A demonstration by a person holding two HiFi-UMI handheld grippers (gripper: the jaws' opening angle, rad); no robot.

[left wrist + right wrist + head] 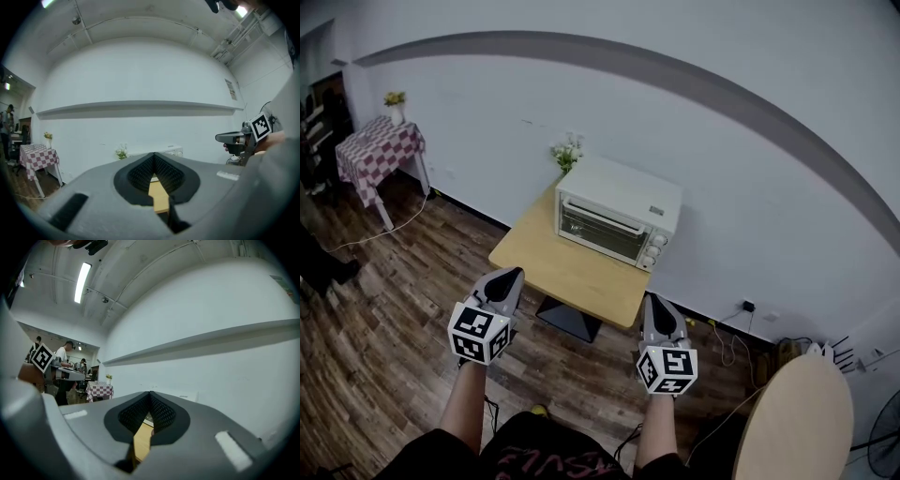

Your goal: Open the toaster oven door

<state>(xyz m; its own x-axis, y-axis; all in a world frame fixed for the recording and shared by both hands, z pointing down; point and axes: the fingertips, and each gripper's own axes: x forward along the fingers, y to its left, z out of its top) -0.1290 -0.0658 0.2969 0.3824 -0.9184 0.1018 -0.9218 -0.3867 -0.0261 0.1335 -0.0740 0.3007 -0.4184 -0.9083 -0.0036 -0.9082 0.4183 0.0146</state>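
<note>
Left gripper (510,276), right gripper (655,301) — jaws together; toaster oven (619,217) on wooden table (572,277), white wall (722,141) behind.

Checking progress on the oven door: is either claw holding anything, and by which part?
Nothing is held. The left claw and the right claw are shut and empty, short of the oven, its door closed.

My right tool (150,396) faced the white wall (225,366), its jaws closed tip to tip with nothing between them. Through the gap under the tips I saw a strip of the wooden table (140,442). Just past the jaws a white edge showed, probably the toaster oven (187,396). Off to the left stood a checked-cloth side table (99,391), and nearer, my left tool (79,376) with its marker cube.
</note>
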